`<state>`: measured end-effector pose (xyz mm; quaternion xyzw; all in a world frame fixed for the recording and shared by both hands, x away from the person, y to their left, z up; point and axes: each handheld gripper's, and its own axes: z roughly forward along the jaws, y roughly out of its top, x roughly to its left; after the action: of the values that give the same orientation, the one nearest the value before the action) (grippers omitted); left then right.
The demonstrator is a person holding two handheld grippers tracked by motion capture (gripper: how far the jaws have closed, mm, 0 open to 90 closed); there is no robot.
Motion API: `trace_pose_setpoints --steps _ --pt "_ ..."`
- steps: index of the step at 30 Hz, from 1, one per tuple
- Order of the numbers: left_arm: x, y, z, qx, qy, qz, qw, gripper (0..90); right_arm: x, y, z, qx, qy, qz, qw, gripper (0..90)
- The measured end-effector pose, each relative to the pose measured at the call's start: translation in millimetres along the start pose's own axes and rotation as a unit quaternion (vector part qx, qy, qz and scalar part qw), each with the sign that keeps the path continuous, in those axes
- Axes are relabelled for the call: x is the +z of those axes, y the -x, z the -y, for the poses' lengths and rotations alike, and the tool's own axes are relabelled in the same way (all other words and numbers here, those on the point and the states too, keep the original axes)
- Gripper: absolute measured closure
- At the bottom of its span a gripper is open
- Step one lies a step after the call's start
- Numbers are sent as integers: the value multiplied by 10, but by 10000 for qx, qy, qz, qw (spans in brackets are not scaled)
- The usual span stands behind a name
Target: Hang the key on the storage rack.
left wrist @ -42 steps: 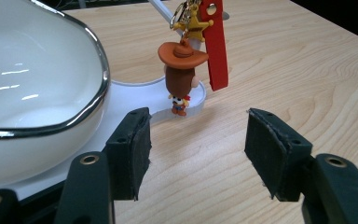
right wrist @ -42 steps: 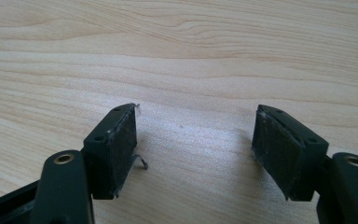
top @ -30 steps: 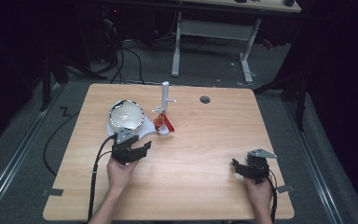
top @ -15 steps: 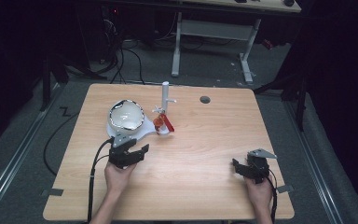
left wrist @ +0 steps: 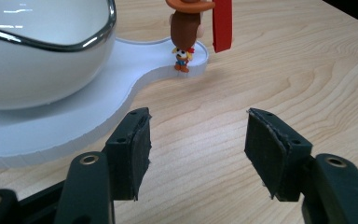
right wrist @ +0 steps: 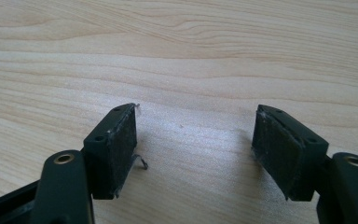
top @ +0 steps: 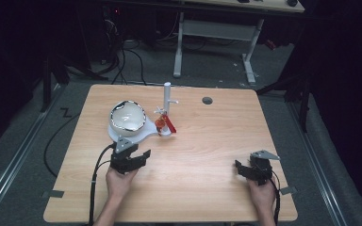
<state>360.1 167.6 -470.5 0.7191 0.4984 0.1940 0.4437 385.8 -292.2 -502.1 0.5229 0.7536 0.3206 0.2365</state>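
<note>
White plastic base [left wrist: 135,70] lies just ahead of your left claw [left wrist: 196,144], carrying a glossy white bowl [top: 127,118] at one end and a slim white post [top: 167,101] at the other. From that post hang a small brown figurine [left wrist: 186,28] and a red tag [left wrist: 223,23]. Your left claw stands about half open with nothing between its pads, low over the desk [top: 207,155] and aimed at the figurine. I read this as the approach, before any grasp. Next you would need to carry the claw forward past the rim of the base, raise it to the figurine's level, and close without bumping the bowl. Your right claw [right wrist: 196,140] rests on bare wood, open and empty, well apart.
</note>
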Motion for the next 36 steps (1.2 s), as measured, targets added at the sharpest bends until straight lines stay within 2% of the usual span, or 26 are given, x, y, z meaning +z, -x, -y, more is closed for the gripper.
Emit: trace_pose_setpoints --steps 19,25,32,36 --pt "63 -1 255 -65 -309 -62 9995 409 0 0 0 -6 4 -3 10000 312" --pt "69 -9 315 -77 -380 -142 9991 408 0 0 0 -8 5 -2 10000 312" --pt "100 -12 360 62 -478 -316 9983 407 0 0 0 -7 4 -2 10000 312" --pt "104 -13 364 35 -526 -388 9979 403 0 -1 0 -2 2 -1 10000 312"
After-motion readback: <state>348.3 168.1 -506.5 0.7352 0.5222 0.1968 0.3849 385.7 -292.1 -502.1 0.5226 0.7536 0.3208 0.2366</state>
